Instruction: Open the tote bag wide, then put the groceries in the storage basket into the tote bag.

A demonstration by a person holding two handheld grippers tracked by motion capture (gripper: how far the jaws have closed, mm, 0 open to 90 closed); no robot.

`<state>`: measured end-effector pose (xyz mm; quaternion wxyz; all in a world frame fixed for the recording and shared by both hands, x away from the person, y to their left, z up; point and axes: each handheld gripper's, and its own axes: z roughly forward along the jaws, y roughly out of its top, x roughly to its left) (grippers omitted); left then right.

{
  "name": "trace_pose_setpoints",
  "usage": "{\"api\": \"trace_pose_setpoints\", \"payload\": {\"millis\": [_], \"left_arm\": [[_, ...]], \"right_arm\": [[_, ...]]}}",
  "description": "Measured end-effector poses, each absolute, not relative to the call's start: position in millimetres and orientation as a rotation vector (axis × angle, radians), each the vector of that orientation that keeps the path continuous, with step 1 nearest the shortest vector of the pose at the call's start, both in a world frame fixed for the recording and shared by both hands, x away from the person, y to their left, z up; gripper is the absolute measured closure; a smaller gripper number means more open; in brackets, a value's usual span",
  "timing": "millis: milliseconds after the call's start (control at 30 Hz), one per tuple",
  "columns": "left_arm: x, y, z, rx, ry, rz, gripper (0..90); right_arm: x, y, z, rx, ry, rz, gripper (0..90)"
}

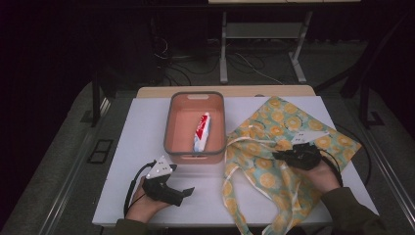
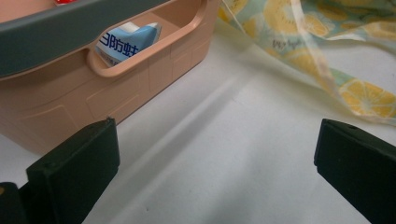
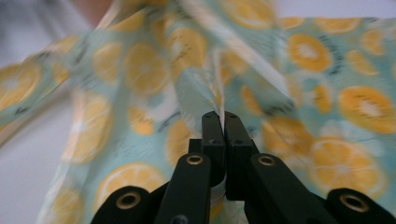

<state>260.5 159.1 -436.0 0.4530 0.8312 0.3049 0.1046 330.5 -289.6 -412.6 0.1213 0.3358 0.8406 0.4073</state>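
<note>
My right gripper point(image 3: 223, 122) pinches a fold of the thin teal orange-slice-printed cloth bag point(image 1: 284, 147), right of the smooth pink plastic bin point(image 1: 172, 125). My left gripper point(image 2: 215, 154) gapes empty before the bin; its view reveals blue lettering on the toothpaste tube point(image 2: 122, 41).

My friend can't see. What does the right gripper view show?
Two black jaws of the right tool are pinched shut on a thin fold of the lemon-print cloth. The cloth, pale blue-green with orange-yellow citrus slices, spreads blurrily behind them.
</note>
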Motion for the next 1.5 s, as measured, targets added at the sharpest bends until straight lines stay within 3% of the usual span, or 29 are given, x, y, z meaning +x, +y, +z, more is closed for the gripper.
{"api": "trace_pose_setpoints", "payload": {"millis": [333,867,1200,1500], "left_arm": [[261,161,-435,2.051,0.747,0.250,0.0],[269,182,-401,1.967,0.722,0.245,0.0],[304,152,-361,1.957,0.679,0.258,0.0],[365,110,-342,1.983,0.708,0.279,2.0]], "right_arm": [[360,-320,-398,1.127,2.265,1.290,89.1],[361,-320,-402,1.132,2.284,1.295,89.1],[361,-318,-402,1.117,2.298,1.289,89.1],[359,-317,-402,1.106,2.307,1.288,89.0]]}}
